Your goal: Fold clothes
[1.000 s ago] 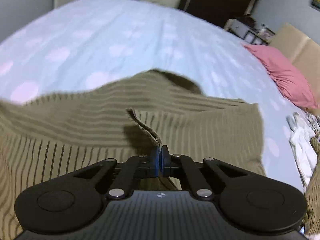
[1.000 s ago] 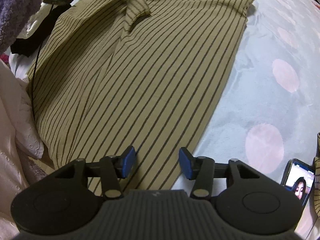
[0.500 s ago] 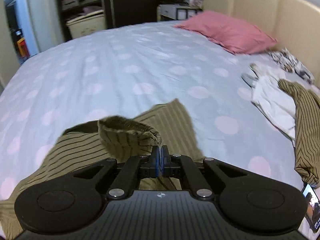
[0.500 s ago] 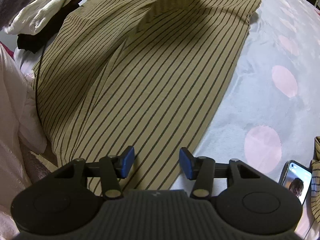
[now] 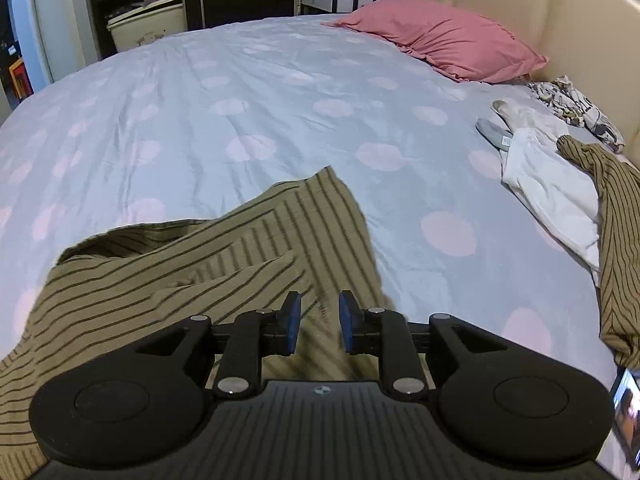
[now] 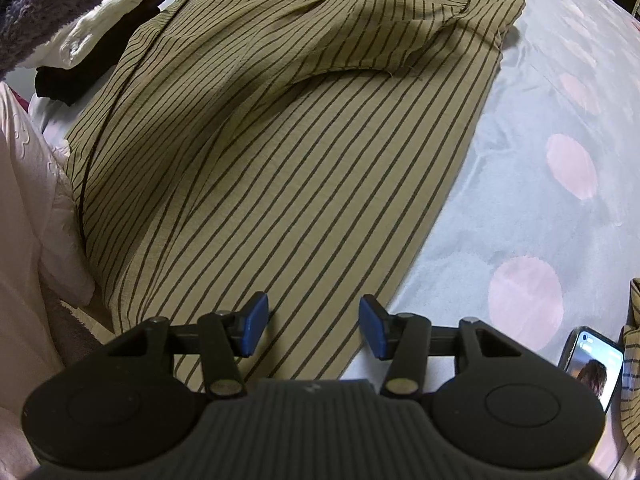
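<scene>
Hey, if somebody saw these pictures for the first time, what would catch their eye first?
Probably the olive striped garment, spread over the pale blue sheet with pink dots and filling most of the right wrist view, one flap folded over its far end. Next, the pink pillow by the cream headboard, at the top right of the left wrist view. Both sets of tongs, left and right, hang open over the garment, holding nothing.

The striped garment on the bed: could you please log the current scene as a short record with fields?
garment: olive striped garment, spread flat on the bed, one flap folded over its far end
surface: pale blue polka-dot bedsheet
left gripper: open, empty, above the garment
right gripper: open, empty, over the near edge
nearby: pink pillow, white clothing, phone with lit screen
</scene>
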`<state>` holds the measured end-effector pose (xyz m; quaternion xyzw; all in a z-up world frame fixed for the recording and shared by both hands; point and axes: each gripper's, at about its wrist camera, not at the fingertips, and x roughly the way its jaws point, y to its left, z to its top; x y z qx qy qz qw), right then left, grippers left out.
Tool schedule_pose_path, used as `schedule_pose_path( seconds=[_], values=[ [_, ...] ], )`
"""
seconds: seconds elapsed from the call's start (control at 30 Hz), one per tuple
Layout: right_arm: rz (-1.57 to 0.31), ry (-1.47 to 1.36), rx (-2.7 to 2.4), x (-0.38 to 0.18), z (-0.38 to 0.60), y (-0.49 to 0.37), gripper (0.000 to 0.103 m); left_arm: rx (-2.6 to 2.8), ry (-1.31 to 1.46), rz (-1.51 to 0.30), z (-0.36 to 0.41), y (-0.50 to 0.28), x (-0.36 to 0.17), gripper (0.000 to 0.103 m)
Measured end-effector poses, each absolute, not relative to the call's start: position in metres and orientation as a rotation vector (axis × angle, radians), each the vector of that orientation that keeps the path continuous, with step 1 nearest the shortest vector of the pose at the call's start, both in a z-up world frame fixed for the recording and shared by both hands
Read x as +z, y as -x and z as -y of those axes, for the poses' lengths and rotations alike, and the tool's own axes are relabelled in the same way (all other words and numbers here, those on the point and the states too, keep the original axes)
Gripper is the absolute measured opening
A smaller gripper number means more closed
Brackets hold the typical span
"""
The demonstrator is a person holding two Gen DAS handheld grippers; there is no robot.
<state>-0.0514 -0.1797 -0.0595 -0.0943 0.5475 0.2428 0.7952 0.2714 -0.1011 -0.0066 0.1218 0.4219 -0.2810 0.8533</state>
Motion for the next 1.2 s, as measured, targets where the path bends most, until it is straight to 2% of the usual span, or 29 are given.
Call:
schedule_pose_path(
  seconds=[0.4,0.67,0.9,1.2],
  values=[
    [-1.177,0.238,0.510,-0.062,0.175,0.051,0.054,-0.723,-0.405,-1.002,0.068,-0.182,-0.038,0.017],
    [-1.174,0.250,0.503,-0.063,0.174,0.053,0.056,-0.667,-0.352,-1.035,0.044,-0.170,-0.070,0.017],
    [-1.165,0.262,0.501,-0.061,0.171,0.055,0.056,-0.612,-0.256,-0.993,0.017,-0.156,-0.044,0.019],
    [-1.135,0.304,0.539,-0.055,0.157,0.067,0.056,-0.468,-0.184,-1.008,-0.055,-0.118,-0.022,0.027]
  ],
)
